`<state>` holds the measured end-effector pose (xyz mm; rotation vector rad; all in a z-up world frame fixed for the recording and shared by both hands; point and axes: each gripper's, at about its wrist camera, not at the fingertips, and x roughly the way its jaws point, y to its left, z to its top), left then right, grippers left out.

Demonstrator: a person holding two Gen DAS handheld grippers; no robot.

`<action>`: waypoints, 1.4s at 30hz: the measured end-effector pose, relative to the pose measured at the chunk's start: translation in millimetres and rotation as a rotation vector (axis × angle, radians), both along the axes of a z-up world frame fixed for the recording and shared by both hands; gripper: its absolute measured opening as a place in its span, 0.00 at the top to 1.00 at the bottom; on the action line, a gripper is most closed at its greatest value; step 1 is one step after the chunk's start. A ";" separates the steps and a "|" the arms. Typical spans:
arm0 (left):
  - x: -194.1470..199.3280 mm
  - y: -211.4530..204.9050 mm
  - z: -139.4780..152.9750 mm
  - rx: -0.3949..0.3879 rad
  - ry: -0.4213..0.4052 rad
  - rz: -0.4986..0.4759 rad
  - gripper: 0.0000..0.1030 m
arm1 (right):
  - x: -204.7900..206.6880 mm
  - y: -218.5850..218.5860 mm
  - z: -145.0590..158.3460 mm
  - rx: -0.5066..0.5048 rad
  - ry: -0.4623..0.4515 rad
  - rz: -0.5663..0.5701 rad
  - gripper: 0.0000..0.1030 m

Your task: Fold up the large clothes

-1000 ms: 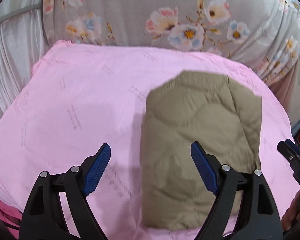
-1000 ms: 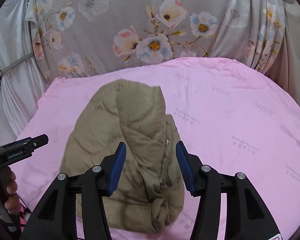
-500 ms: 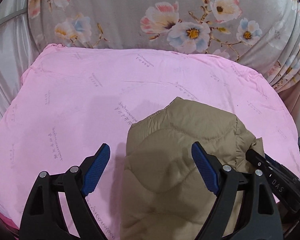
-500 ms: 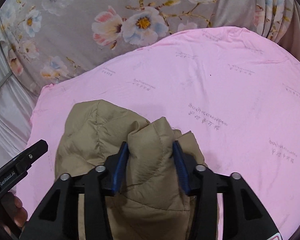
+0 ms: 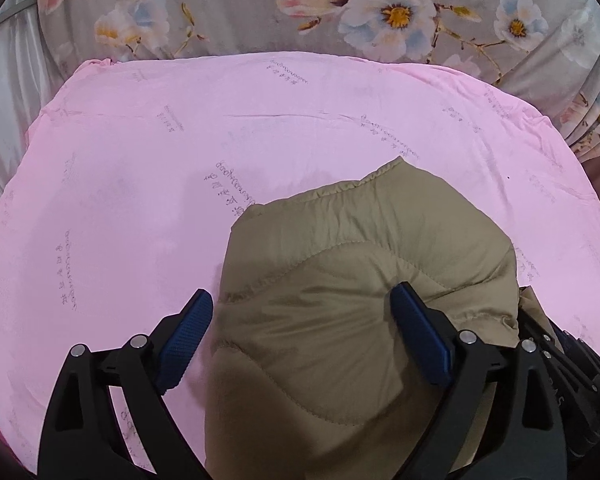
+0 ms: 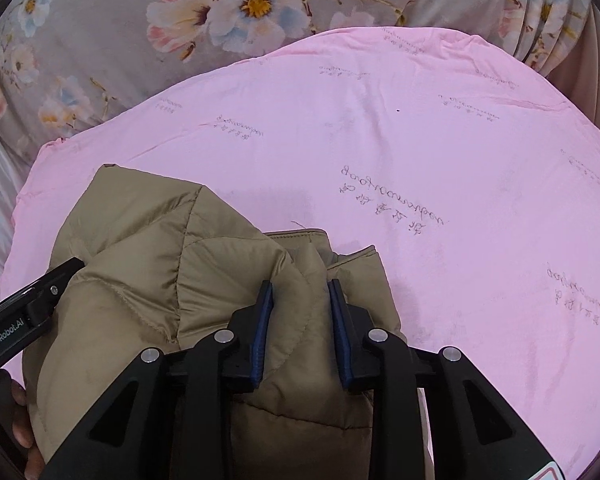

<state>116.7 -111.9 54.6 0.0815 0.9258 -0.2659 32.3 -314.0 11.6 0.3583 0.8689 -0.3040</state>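
A folded olive-brown quilted jacket (image 5: 352, 304) lies bunched at the near side of the pink sheet (image 5: 180, 168). My left gripper (image 5: 304, 324) is open with its jaws wide apart; the jacket bulges between them and its right blue pad (image 5: 418, 336) presses into the fabric. In the right wrist view my right gripper (image 6: 300, 320) is shut on a thick fold of the jacket (image 6: 148, 264), which puffs up between the blue pads. The left gripper's body (image 6: 24, 312) shows at the jacket's left edge.
The pink sheet (image 6: 440, 160) covers a rounded surface. A grey floral cloth (image 5: 340, 8) hangs behind it, also in the right wrist view (image 6: 180, 20). A shiny white fabric (image 5: 8, 72) lies at the far left.
Both grippers moved down and in onto the jacket. The right jaws closed on a fold of it. The jacket bunched up and slid toward the near edge.
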 end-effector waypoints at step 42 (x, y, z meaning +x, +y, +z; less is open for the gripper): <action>-7.9 -10.6 -18.3 0.065 -0.116 0.068 0.07 | -8.4 4.0 -10.7 -0.046 -0.085 -0.030 0.69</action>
